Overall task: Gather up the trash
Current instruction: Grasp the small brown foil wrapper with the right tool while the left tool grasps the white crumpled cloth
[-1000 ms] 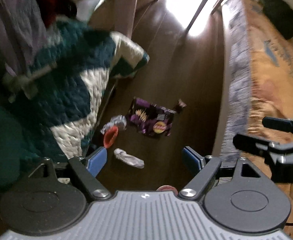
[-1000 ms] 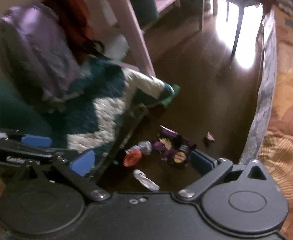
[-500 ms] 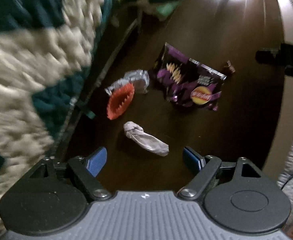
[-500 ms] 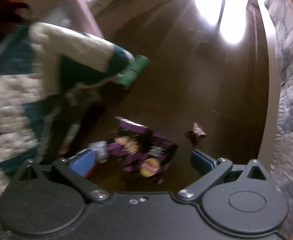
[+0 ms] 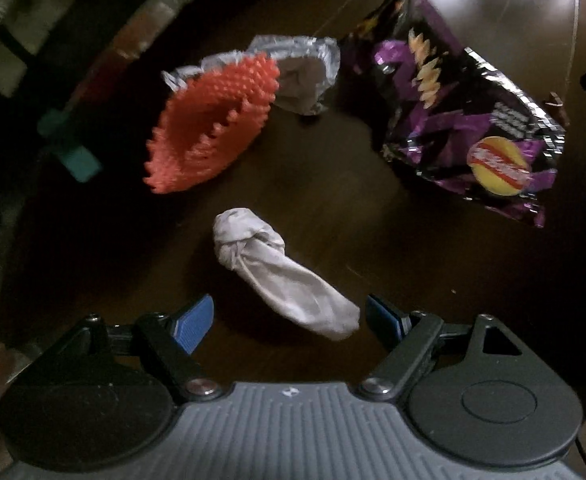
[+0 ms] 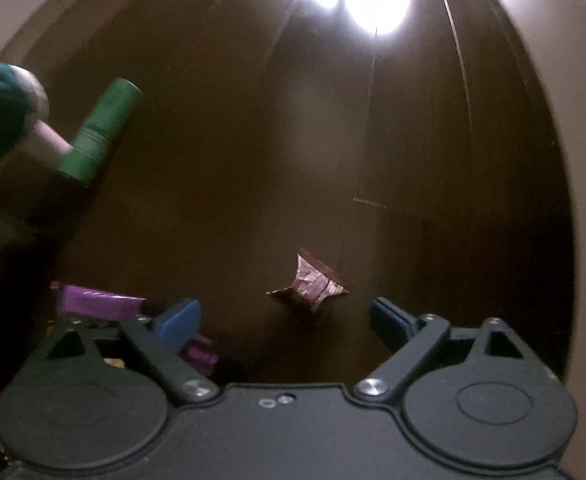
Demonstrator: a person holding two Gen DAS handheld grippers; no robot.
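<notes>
Nothing is collected yet; my left gripper (image 5: 289, 318), fingers apart, hangs over the knotted white wad (image 5: 277, 276) on the floor (image 5: 373, 248); my right gripper (image 6: 285, 316) is closing around the brown wrapper (image 6: 309, 284), not yet touching; purple chip bag (image 5: 465, 116), foil (image 5: 301, 76) remain

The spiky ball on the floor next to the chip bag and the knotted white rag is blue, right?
Not blue. In the left wrist view the spiky ball is orange-red. The rest holds: it lies on the dark floor, near the purple chip bag and the knotted white rag.
</notes>
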